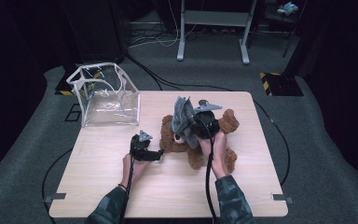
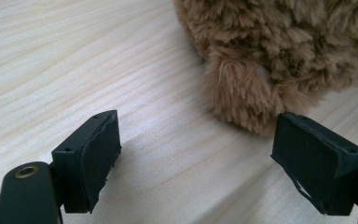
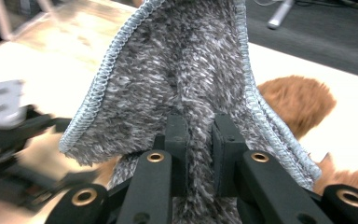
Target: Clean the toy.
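Pale wooden counter in a dark room: a grey fleecy cloth lifted off a brown teddy bear.

The right hand-held gripper has its jaws pinched nearly together on the grey cloth, which stands up out of the jaws as a folded flap, its long axis running upward and its stitched edges spreading out above the pads. In the high view the cloth hangs over the teddy bear, just left of that hand-held gripper, tip pointing up and far. The left hand-held gripper rests low on the counter, jaws wide apart with nothing between them, the bear's furry limb just beyond its pads. A clear plastic bag stands at the far left corner.
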`<action>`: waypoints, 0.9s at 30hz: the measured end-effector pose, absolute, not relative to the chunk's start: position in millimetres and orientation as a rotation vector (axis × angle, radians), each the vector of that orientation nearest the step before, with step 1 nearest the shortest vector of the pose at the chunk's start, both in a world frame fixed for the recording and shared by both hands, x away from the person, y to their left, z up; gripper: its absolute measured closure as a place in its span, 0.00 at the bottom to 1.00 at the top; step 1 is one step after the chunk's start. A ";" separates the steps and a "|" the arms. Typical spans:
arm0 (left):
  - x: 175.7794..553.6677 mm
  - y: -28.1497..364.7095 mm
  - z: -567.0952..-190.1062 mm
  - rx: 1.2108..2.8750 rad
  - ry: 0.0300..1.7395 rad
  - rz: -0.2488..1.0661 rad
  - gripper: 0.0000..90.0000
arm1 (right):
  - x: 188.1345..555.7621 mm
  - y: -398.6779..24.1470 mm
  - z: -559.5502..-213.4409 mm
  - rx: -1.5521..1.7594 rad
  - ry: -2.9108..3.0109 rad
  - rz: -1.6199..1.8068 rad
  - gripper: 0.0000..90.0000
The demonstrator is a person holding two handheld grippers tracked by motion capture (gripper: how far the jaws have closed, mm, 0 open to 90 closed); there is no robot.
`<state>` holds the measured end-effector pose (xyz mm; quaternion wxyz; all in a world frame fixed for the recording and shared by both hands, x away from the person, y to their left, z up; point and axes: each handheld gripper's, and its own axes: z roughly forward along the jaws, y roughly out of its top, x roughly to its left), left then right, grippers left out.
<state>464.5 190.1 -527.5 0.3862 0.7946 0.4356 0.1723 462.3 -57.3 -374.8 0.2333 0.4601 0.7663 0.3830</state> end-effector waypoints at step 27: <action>467.5 162.5 -527.0 2.097 0.945 0.425 0.50 | 431.4 -42.9 -445.2 1.287 2.191 0.942 0.89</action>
